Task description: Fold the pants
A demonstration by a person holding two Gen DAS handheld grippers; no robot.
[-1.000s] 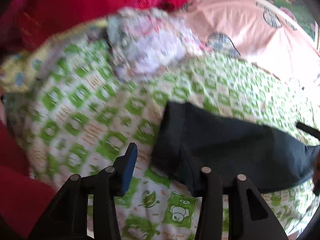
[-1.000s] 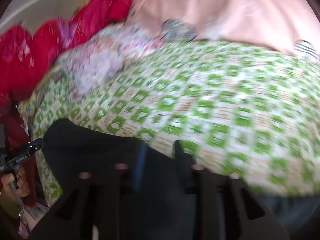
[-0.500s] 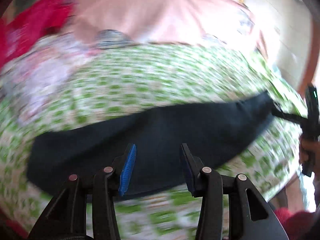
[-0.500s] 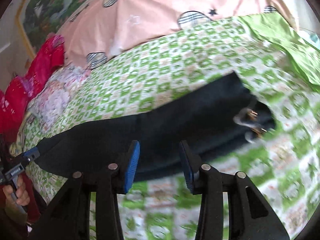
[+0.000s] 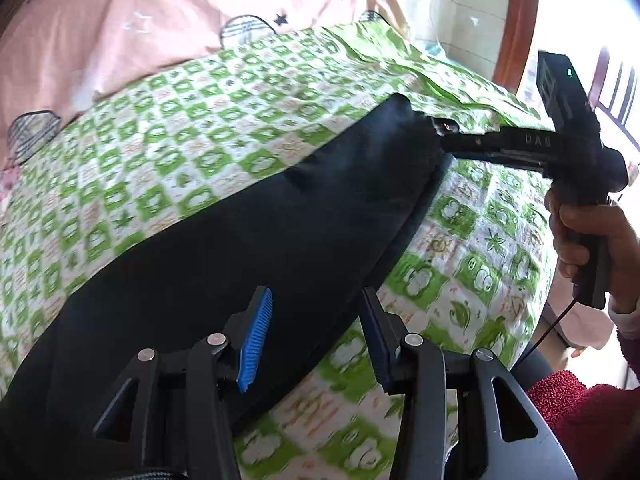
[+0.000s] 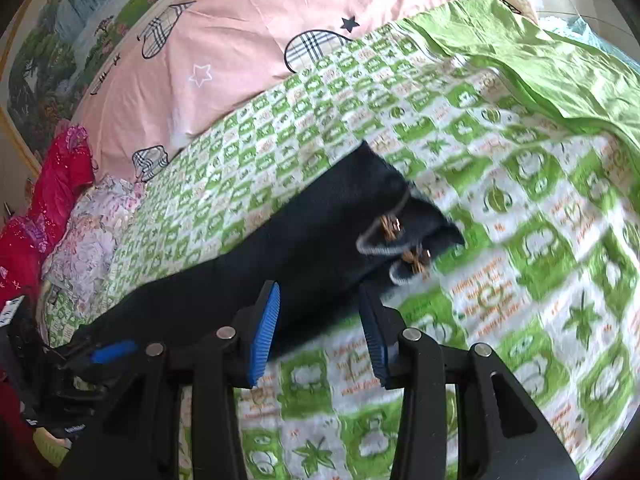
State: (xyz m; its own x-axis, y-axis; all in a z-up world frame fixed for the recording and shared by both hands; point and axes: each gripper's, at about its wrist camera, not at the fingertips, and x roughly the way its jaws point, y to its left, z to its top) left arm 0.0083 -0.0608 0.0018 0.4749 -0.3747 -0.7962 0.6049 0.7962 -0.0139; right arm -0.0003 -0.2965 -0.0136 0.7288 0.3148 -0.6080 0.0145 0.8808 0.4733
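The black pants (image 5: 248, 240) were laid lengthwise across the green checkered sheet (image 6: 520, 320) near its front edge, bare sheet being left beyond them toward the pink quilt (image 6: 248, 40), while the left gripper (image 5: 316, 336) and right gripper (image 6: 320, 328) were held spread, nothing clasped.

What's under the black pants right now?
The black pants lie stretched out on the green-checked bedsheet, which shows all around them. Whatever sits directly beneath the fabric is covered, so I cannot tell if anything else is there.
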